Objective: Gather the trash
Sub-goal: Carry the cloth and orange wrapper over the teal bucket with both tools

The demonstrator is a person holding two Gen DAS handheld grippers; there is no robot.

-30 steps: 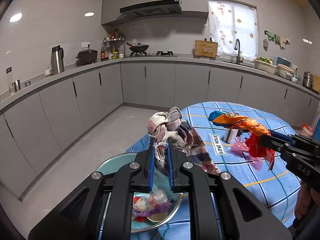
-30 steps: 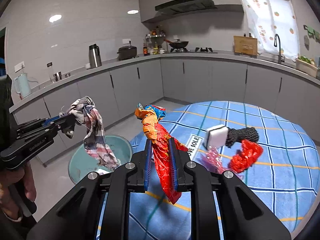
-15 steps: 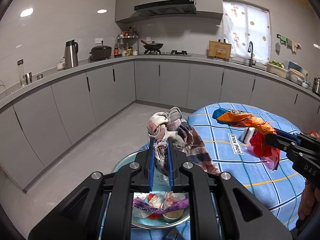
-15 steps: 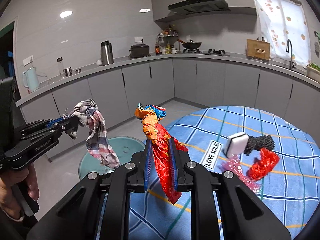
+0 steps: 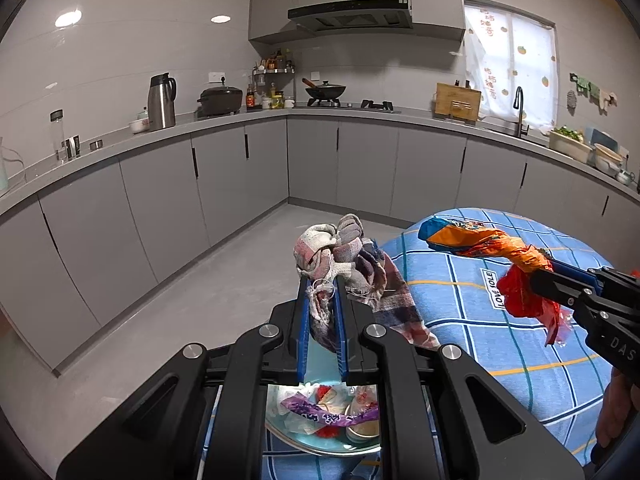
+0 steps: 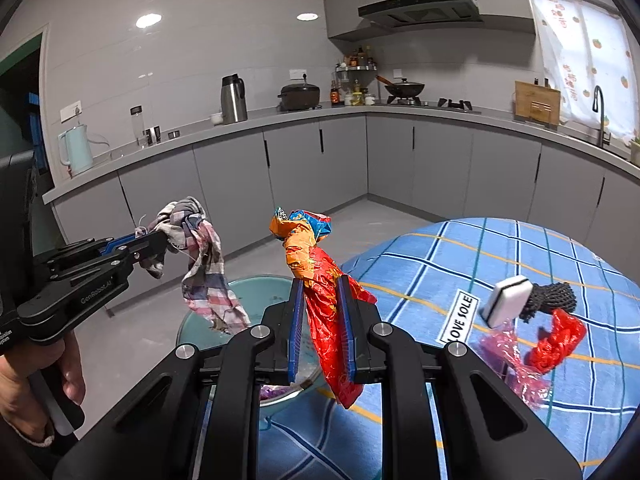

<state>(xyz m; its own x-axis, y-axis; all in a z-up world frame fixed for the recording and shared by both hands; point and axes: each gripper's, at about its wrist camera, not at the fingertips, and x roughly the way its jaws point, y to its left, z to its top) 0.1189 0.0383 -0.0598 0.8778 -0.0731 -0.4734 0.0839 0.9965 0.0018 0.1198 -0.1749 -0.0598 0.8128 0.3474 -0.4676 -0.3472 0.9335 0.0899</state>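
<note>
A limp, light rag [image 5: 352, 268] is pinched between the left fingers [image 5: 321, 312]; a crinkly, slippery wrapper [image 6: 320, 280] between the right fingers [image 6: 322, 320], mid-length.

I count two grippers: my left gripper [image 5: 321, 300] pinches one checked rag [image 5: 352, 256], my right gripper [image 6: 322, 312] pinches one orange-red wrapper [image 6: 320, 280]. One teal bin [image 6: 256, 292] stands below. On the desk [image 6: 500, 248] lie one white sponge [image 6: 506, 300], one black net [image 6: 554, 296], one red bag [image 6: 558, 340], one pink film scrap [image 6: 508, 364] and one label [image 6: 460, 318].
</note>
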